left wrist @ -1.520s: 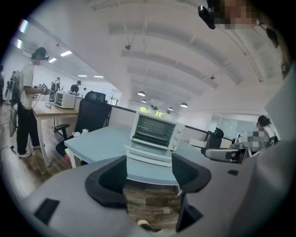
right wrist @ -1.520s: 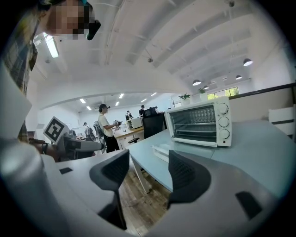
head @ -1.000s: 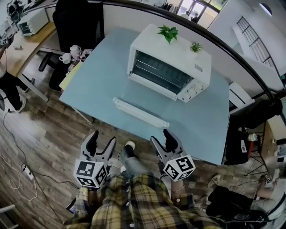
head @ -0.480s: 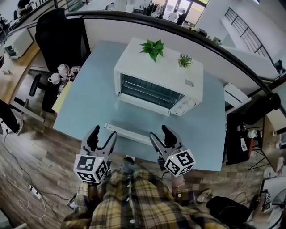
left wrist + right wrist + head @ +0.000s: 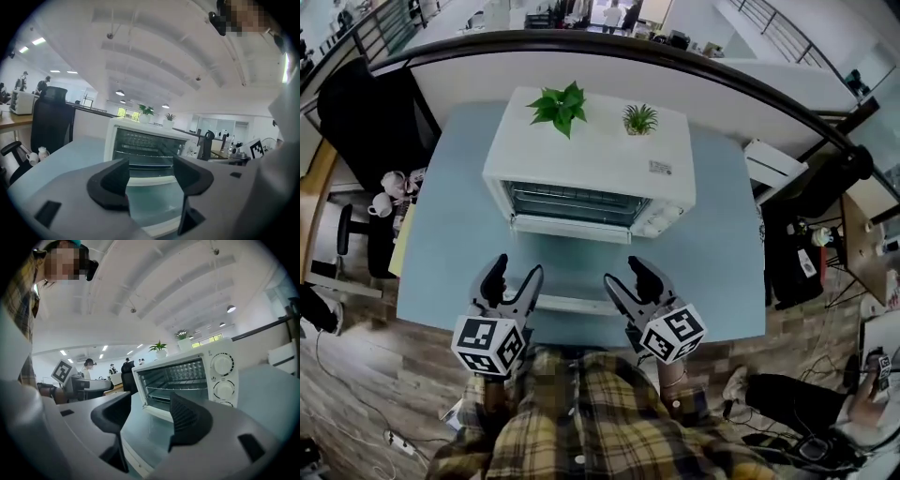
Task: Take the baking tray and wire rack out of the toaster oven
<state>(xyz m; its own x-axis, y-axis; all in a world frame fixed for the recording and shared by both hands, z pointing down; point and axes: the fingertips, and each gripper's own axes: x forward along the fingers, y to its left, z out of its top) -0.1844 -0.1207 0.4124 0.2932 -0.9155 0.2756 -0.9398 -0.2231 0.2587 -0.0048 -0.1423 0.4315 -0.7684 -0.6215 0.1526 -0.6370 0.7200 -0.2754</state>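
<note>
1. Inside the cavity of the white box-shaped toaster oven (image 5: 591, 159), the thin metal wire rack (image 5: 179, 388) sits level on its side rails, about halfway up. A darker flat level shows beneath it, too indistinct to be identified as the baking tray.
2. The oven's glass door (image 5: 572, 267) is folded down flat toward the person. Its white bar handle (image 5: 572, 303) forms the near edge.
3. Two round white knobs (image 5: 221, 364) are stacked on the control panel to the right of the cavity.
4. Two small green potted plants (image 5: 558, 105) stand on the oven's top, toward its rear edge.
5. The oven rests at the middle of a pale blue-grey rectangular table (image 5: 722, 262).
6. The left gripper (image 5: 514, 277) hovers over the near left part of the door handle. Its black jaws stand apart with nothing between them, and it touches neither handle nor door.
7. The right gripper (image 5: 628, 279) hovers over the near right part of the handle, jaws likewise spread and empty.
8. Both grippers point at the open cavity and are held level with each other.
9. The person's yellow-and-dark plaid shirt (image 5: 581, 422) fills the bottom of the head view.
10. A black office chair (image 5: 366, 112) stands beyond the table's left edge.
</note>
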